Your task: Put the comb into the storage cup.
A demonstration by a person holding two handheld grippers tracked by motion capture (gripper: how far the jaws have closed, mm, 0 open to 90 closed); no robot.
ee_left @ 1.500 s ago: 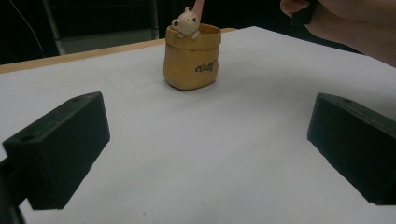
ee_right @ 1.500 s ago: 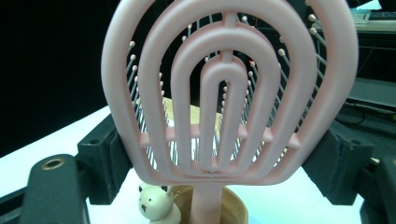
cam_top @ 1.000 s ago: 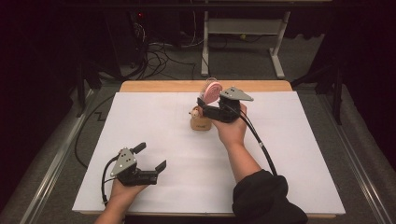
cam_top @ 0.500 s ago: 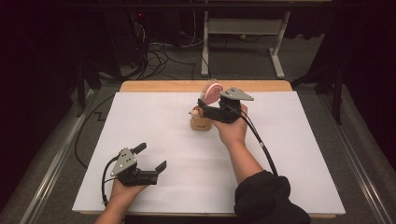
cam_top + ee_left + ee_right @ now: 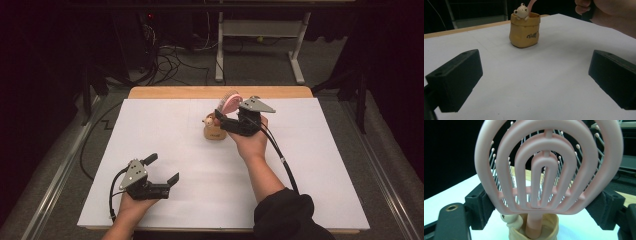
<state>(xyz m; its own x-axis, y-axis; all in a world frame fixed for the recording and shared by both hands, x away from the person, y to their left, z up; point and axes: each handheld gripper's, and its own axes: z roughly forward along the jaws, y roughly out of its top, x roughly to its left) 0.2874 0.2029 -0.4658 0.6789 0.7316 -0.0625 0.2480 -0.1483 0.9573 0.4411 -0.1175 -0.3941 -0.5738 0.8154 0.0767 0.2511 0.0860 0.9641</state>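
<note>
The right gripper (image 5: 225,119) clasps a pink vented hairbrush (image 5: 549,167) standing handle-down in a tan bear-trimmed pot (image 5: 524,30); the left gripper (image 5: 162,170) gapes empty.

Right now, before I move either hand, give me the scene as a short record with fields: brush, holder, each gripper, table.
brush: pink hairbrush, head up, handle down inside the holder
holder: small tan pouch-shaped pot with a bear figure on its rim, upright on the white table cover
right gripper: jaws on either side of the brush head; contact with the pads not clear
left gripper: open, nothing between the jaws, near the front left of the table, apart from the pot
table: white cover over a wooden top
</note>
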